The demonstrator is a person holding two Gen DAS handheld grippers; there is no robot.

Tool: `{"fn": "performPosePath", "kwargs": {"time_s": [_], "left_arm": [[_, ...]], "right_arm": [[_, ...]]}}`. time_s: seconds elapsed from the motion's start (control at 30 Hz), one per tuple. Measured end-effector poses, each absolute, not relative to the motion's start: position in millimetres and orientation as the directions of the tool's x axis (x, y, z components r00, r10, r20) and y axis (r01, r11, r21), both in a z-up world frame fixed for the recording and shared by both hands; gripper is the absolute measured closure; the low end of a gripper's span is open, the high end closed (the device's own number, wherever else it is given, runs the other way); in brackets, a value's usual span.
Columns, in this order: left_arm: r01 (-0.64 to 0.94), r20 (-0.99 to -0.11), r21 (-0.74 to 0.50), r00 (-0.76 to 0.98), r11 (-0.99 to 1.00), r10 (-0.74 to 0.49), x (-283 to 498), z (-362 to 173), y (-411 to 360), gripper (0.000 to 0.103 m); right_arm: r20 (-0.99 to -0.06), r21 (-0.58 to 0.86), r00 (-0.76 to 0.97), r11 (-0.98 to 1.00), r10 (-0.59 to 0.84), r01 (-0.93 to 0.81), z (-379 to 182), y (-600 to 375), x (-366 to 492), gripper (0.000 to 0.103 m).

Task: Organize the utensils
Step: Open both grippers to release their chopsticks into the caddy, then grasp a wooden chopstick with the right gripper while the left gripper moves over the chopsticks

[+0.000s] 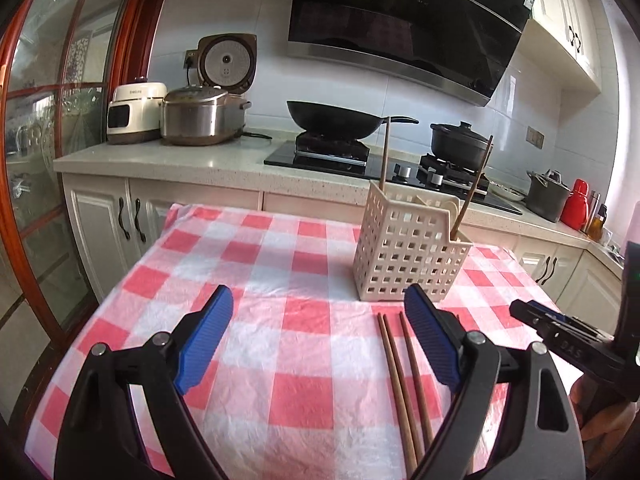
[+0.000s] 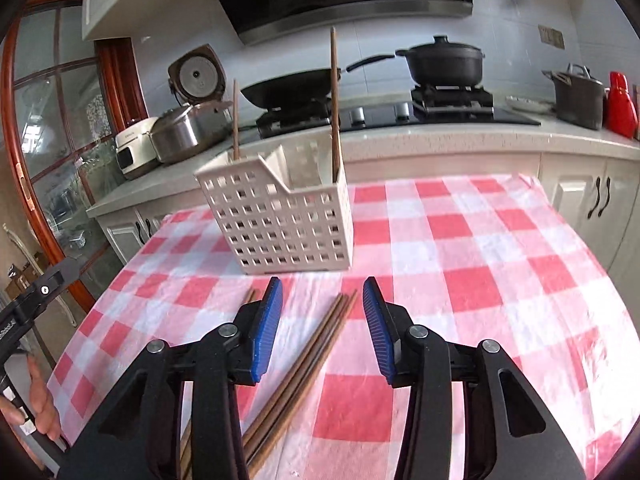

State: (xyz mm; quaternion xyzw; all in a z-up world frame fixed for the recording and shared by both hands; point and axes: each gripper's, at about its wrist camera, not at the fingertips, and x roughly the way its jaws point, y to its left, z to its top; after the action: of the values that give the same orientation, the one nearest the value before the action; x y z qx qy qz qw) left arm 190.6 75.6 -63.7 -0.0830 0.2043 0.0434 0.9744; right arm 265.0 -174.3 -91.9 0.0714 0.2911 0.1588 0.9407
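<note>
Chopsticks (image 2: 316, 344) flat on cloth, btwn right gripper (image 2: 323, 316) jaws (untouched)

Little could be read. In the left wrist view, pale raised letters "DAS" stood on the black body of the other gripper (image 1: 568, 334) at the right edge of the frame. A small dark brand word on the white appliance (image 1: 136, 110) at upper left was too blurred to read.

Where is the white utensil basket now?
In both wrist views the white utensil basket stands on the checked tablecloth, just beyond the loose chopsticks.
</note>
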Motion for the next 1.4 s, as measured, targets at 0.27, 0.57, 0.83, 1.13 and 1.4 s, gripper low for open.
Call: {"fn": "performPosePath", "kwargs": {"time_s": [0.27, 0.57, 0.83, 1.13, 1.4], "left_arm": [[-0.112, -0.41, -0.151, 0.911, 0.982, 0.041, 181.8, -73.7, 77.2, 0.019], [-0.117, -0.451, -0.158, 0.892, 0.981, 0.034, 184.4, -91.5, 81.8, 0.019], [-0.117, -0.466, -0.164, 0.884, 0.979, 0.028, 185.0, -99.4, 86.2, 0.019], [-0.119, -0.478, -0.17, 0.878, 0.978, 0.024, 183.6, -105.2, 89.2, 0.019], [-0.114, -0.495, -0.163, 0.869, 0.98, 0.018, 185.8, -110.5, 85.3, 0.019]], "right_arm": [[-0.616, 0.221, 0.727, 0.952, 0.303, -0.211, -114.9, -167.8, 276.5, 0.079], [-0.678, 0.227, 0.681, 0.96, 0.275, -0.162, -133.9, -162.9, 288.1, 0.088], [-0.709, 0.207, 0.659, 0.967, 0.253, -0.149, -143.5, -148.9, 297.9, 0.09], [-0.747, 0.187, 0.626, 0.974, 0.224, -0.125, -152.6, -139.9, 306.3, 0.092], [-0.764, 0.133, 0.619, 0.983, 0.182, -0.125, -154.7, -131.5, 309.8, 0.092]]}}
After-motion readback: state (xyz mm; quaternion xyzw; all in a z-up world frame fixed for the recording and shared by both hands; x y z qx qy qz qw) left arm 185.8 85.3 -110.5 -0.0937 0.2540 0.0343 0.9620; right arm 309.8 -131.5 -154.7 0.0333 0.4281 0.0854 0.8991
